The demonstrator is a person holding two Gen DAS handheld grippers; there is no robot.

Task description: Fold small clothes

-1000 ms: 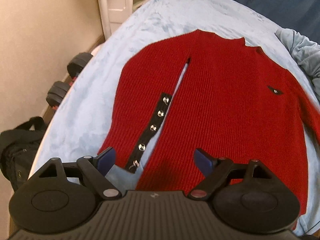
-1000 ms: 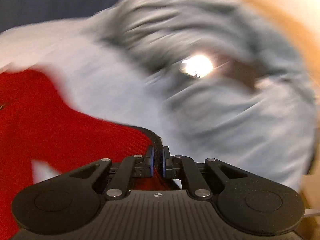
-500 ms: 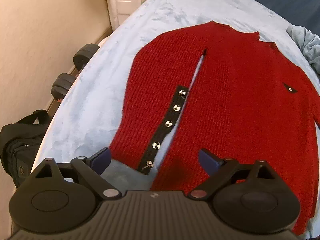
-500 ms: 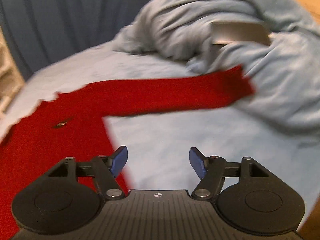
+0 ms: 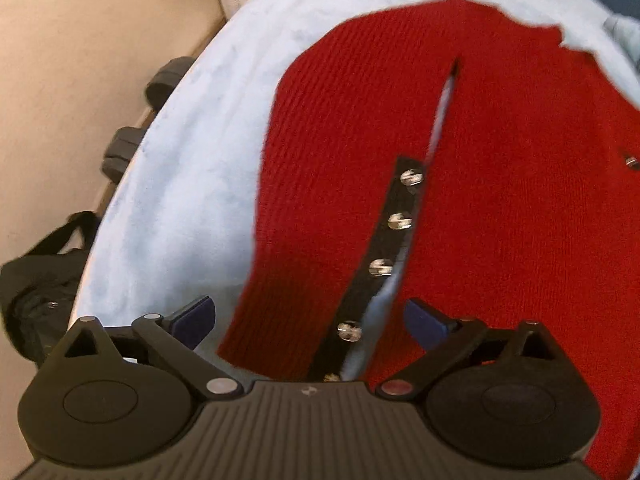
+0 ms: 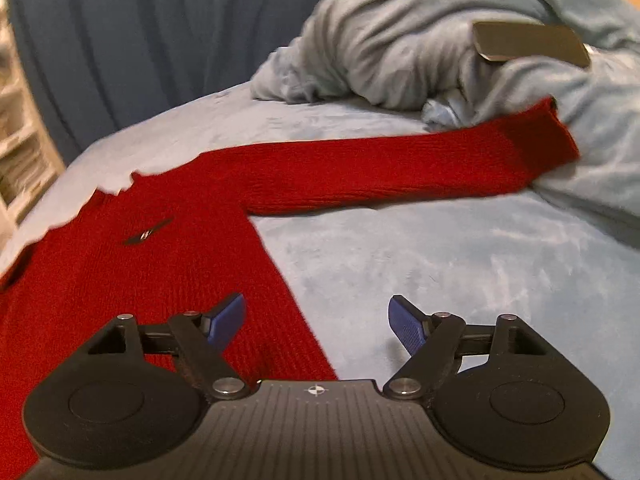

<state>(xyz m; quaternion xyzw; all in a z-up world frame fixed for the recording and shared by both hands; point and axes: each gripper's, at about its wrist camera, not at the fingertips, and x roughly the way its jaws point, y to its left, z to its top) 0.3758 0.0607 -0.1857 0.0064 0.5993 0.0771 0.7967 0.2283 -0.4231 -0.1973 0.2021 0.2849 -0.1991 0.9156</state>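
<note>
A red knit sweater (image 5: 500,184) lies flat on the pale blue bed cover (image 5: 192,168). Its left sleeve (image 5: 320,184) is laid alongside the body, with a black cuff strip of silver snaps (image 5: 384,240) running down toward me. My left gripper (image 5: 310,318) hangs over that cuff end, jaws still opening wide, nothing pressed between the pads. In the right wrist view the other sleeve (image 6: 400,172) stretches out to the right, its cuff resting against the bedding pile. My right gripper (image 6: 316,320) hovers over the sweater's side edge (image 6: 280,280), jaws opening and empty.
A heap of grey-blue bedding (image 6: 420,52) with a dark flat object (image 6: 528,42) on it rises at the back right. Dumbbells (image 5: 140,120) and a black bag (image 5: 36,292) sit on the floor past the bed's left edge. A blue curtain (image 6: 140,32) hangs behind.
My right gripper let go of the right sleeve's cuff, opened, and drew back toward the sweater's body. My left gripper sank closer to the snapped cuff and opened a little wider.
</note>
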